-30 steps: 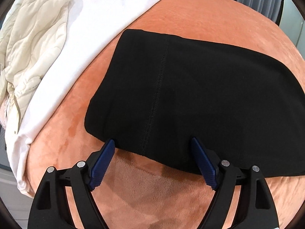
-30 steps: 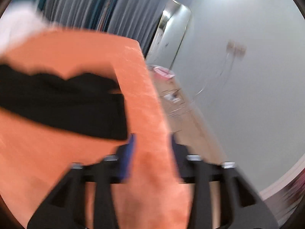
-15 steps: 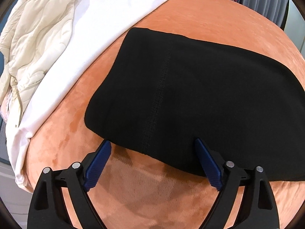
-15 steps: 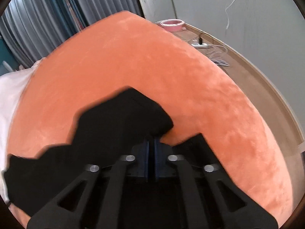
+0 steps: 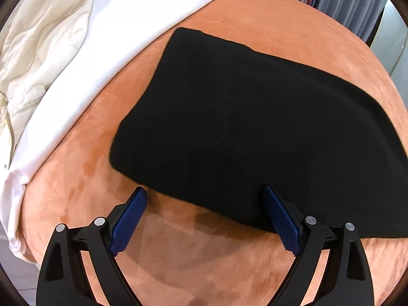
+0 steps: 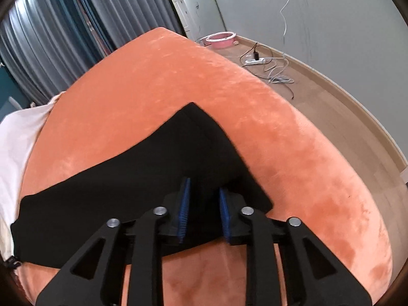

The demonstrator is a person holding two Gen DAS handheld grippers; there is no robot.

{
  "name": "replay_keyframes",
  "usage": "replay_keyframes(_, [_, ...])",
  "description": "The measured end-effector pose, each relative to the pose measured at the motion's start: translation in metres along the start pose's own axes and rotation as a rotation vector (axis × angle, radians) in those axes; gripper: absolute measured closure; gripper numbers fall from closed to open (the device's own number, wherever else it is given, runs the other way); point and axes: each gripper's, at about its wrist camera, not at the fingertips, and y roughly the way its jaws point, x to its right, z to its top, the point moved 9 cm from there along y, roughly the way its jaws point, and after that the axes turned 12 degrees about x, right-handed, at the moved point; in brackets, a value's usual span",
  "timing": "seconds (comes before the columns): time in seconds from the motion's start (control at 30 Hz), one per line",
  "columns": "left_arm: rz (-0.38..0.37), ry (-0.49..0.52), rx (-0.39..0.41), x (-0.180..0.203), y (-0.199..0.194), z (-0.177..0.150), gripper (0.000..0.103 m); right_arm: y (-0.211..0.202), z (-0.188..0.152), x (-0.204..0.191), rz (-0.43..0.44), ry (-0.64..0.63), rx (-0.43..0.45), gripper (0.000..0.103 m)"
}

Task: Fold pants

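Left wrist view, folded black pants (image 5: 255, 127), orange bed cover (image 5: 280, 23), white sheet (image 5: 132, 20)

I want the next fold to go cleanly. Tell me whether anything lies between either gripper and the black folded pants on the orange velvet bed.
Nothing visible does. The left gripper hangs wide, jaws opening, at the near edge of the black folded pants. The right gripper is over the same cloth, jaws opening. The white sheet lies off to the side on the orange velvet bed.
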Motion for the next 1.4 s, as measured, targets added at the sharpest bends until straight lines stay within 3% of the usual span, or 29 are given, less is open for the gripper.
replay_keyframes(0.07, [0.014, 0.005, 0.005, -0.007, -0.002, 0.001, 0.012, 0.007, -0.004, 0.005, -0.039, -0.042, -0.025, 0.099])
replay_keyframes(0.13, [0.047, 0.006, 0.025, -0.02, -0.007, 0.004, 0.012, 0.004, 0.003, 0.002, -0.034, -0.016, 0.001, 0.099])
replay_keyframes(0.2, [0.068, 0.003, 0.036, -0.037, -0.009, 0.006, 0.01, -0.007, 0.005, 0.007, -0.057, -0.021, 0.017, 0.094])
replay_keyframes(0.23, [0.026, -0.025, 0.02, -0.045, -0.008, 0.005, 0.01, -0.012, 0.0, 0.008, -0.093, -0.038, 0.021, 0.085])
replay_keyframes(0.3, [-0.028, -0.087, 0.017, -0.055, -0.013, 0.005, 0.01, -0.038, -0.002, 0.005, -0.156, -0.064, 0.072, 0.079])
replay_keyframes(0.33, [-0.007, -0.097, 0.038, -0.061, -0.018, 0.007, 0.014, -0.049, -0.005, 0.001, -0.166, -0.076, 0.101, 0.075])
replay_keyframes(0.37, [0.049, -0.093, 0.072, -0.072, -0.023, 0.01, 0.015, -0.06, -0.008, -0.003, -0.174, -0.09, 0.124, 0.064])
replay_keyframes(0.43, [0.027, -0.088, 0.134, -0.077, -0.036, 0.016, 0.014, -0.083, -0.018, -0.017, -0.169, -0.109, 0.157, 0.056])
replay_keyframes(0.6, [0.009, -0.116, 0.051, -0.08, -0.007, 0.015, 0.015, -0.115, -0.058, -0.067, -0.113, -0.219, 0.183, 0.056])
replay_keyframes(0.63, [0.007, -0.118, 0.034, -0.078, 0.0, 0.015, 0.024, -0.117, -0.067, -0.077, -0.101, -0.232, 0.176, 0.056])
replay_keyframes(0.67, [-0.021, -0.126, 0.025, -0.073, 0.003, 0.015, 0.042, -0.117, -0.072, -0.082, -0.094, -0.237, 0.166, 0.056])
replay_keyframes(0.7, [-0.062, -0.13, 0.027, -0.06, -0.001, 0.019, 0.05, -0.121, -0.082, -0.089, -0.084, -0.236, 0.149, 0.056])
replay_keyframes(0.73, [-0.088, -0.126, 0.044, -0.055, -0.001, 0.024, 0.072, -0.126, -0.088, -0.095, -0.078, -0.234, 0.143, 0.056])
replay_keyframes(0.77, [-0.129, -0.125, 0.037, -0.05, 0.001, 0.029, 0.081, -0.13, -0.093, -0.102, -0.073, -0.232, 0.143, 0.056])
replay_keyframes(0.83, [-0.136, -0.115, 0.094, -0.048, -0.007, 0.053, 0.082, -0.139, -0.101, -0.11, -0.069, -0.24, 0.146, 0.056])
replay_keyframes(0.97, [-0.196, -0.085, 0.271, -0.036, -0.062, 0.099, 0.082, -0.162, -0.103, -0.132, -0.057, -0.257, 0.181, 0.056])
replay_keyframes(1.03, [-0.131, -0.012, 0.251, -0.038, -0.052, 0.095, 0.081, -0.167, -0.103, -0.142, -0.034, -0.256, 0.186, 0.051])
replay_keyframes(1.1, [-0.069, -0.002, 0.091, -0.053, -0.007, 0.057, 0.08, -0.162, -0.107, -0.145, -0.035, -0.258, 0.176, 0.049])
replay_keyframes(1.13, [-0.08, -0.037, 0.033, -0.059, 0.013, 0.037, 0.079, -0.158, -0.11, -0.146, -0.04, -0.263, 0.164, 0.048])
replay_keyframes(1.2, [-0.109, -0.06, 0.122, -0.062, 0.002, 0.038, 0.074, -0.152, -0.119, -0.149, -0.034, -0.261, 0.129, 0.048])
replay_keyframes(1.23, [-0.102, -0.069, 0.126, -0.062, -0.004, 0.037, 0.069, -0.153, -0.123, -0.151, -0.025, -0.259, 0.118, 0.048])
replay_keyframes(1.3, [-0.102, -0.086, 0.138, -0.064, -0.018, 0.037, 0.069, -0.153, -0.126, -0.159, -0.003, -0.274, 0.107, 0.048])
replay_keyframes(1.4, [-0.007, -0.108, 0.236, -0.077, -0.051, 0.055, 0.072, -0.153, -0.124, -0.174, 0.017, -0.321, 0.12, 0.048])
